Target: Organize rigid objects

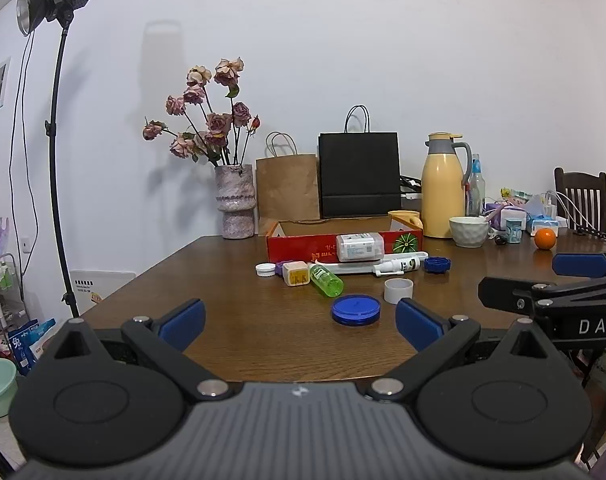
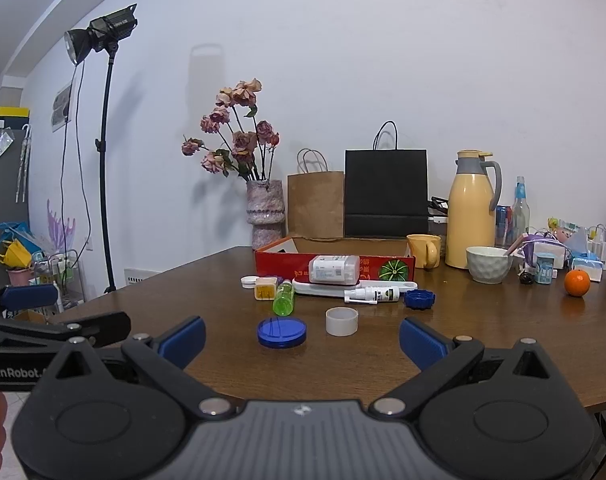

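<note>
Both wrist cams low at near edge, facing table point(image 1: 231, 280) clutter, wall.

The red box point(image 1: 303, 246) hides its inside; the spray bottle point(image 2: 377, 294) label is unreadable.

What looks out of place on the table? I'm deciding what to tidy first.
The green bottle lies on its side, as does the white spray bottle. Loose lids sit apart: a blue round lid and a blue scalloped cap. Nothing looks spilled.

A brown wooden table point(image 1: 239, 320) fills the middle of the frame, carrying a red box point(image 1: 303, 246), blue lid point(image 1: 355, 310), green bottle point(image 1: 326, 279), white cup point(image 1: 398, 291) and orange point(image 1: 545, 238).
</note>
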`<state>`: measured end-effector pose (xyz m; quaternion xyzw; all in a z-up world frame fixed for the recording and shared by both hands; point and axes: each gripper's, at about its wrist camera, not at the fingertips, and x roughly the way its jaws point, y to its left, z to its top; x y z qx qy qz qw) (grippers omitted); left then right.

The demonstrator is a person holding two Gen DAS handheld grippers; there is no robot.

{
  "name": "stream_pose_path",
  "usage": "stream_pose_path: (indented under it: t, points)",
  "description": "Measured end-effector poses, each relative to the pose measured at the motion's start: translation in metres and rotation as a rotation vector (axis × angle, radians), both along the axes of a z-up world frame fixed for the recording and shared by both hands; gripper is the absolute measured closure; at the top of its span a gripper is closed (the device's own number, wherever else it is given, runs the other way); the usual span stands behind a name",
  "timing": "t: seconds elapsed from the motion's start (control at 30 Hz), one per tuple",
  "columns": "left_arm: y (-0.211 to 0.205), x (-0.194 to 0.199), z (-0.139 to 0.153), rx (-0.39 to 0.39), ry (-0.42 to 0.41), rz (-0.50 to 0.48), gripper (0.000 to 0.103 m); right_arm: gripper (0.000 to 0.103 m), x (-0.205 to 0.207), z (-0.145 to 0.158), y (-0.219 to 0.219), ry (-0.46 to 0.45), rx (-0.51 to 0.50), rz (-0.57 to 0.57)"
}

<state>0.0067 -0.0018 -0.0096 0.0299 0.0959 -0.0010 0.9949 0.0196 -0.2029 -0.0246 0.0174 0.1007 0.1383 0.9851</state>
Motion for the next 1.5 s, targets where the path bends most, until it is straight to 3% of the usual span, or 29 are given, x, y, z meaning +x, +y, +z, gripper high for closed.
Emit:
stream_pose_path:
  t: [0.37, 0.97, 1.17, 1.33, 1.5]
  points:
    - [0.000, 0.001, 0.000, -0.011, -0.002, 0.004, 0.000, 0.000, -0.005, 0.003, -0.005, -0.030, -0.003, -0.014]
    - [0.005, 0.015, -0.005, 0.001, 0.008, 0.039, 0.000, 0.000, 0.013, -0.007, -0.003, 0.022, 0.005, -0.006]
    - [0.011, 0.057, -0.005, -0.054, 0.034, 0.023, 0.000, 0.000, 0.055, -0.008, -0.006, 0.024, -0.009, -0.025]
    - [0.007, 0.097, -0.009, 0.004, -0.016, 0.092, 0.000, 0.000, 0.105, -0.006, -0.008, 0.027, -0.029, -0.043]
    - [0.001, 0.144, -0.014, -0.002, 0.078, -0.049, 0.000, 0.000, 0.162, -0.019, -0.012, 0.064, -0.034, -0.012]
